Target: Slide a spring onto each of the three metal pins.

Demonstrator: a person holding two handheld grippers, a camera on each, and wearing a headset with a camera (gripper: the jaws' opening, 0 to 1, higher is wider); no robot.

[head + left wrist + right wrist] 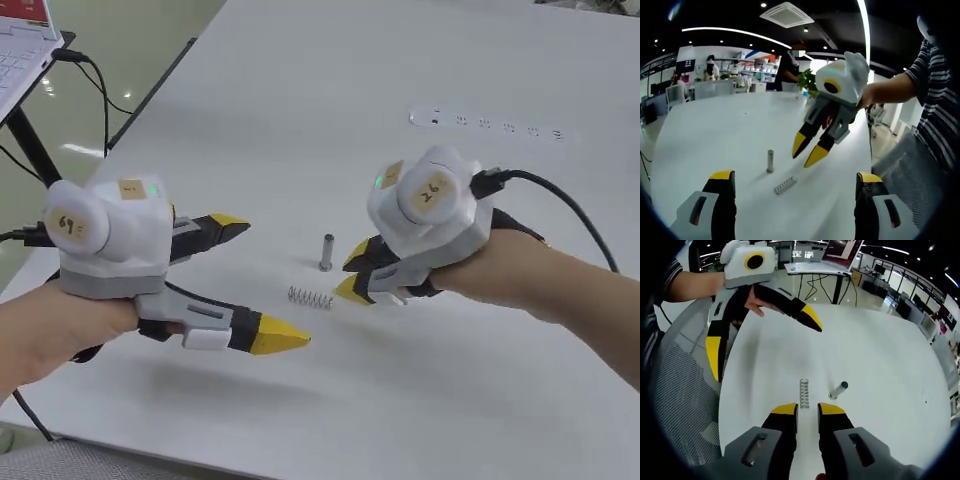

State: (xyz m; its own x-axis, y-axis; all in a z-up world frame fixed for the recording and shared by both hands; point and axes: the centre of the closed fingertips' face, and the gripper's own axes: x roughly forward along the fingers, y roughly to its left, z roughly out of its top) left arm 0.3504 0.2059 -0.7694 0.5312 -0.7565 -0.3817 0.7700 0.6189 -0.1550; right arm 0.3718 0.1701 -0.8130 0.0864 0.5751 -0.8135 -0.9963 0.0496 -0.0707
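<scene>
Hovering nearest the person on the left, the left hand-held gripper has its jaws spread wide and holds nothing, both yellow tips above the white surface. Just past its near tip and slightly to the right, the spring lies on its side on the surface, touching neither hand-held gripper. In the left gripper view it lies ahead of the two spread jaws, between them. The right hand-held gripper reaches in from the right with its jaws only narrowly parted and empty, its yellow tips pointing left, just beside the spring's right end. In the right gripper view the spring lies straight ahead of the narrow gap, just off the tips. A little farther, one metal pin stands upright and bare on the surface, just beyond the spring and near the right hand-held gripper's far tip. Well beyond, at the far right, a white power strip lies flat. At the far left sits a laptop, with black cables trailing from it.
</scene>
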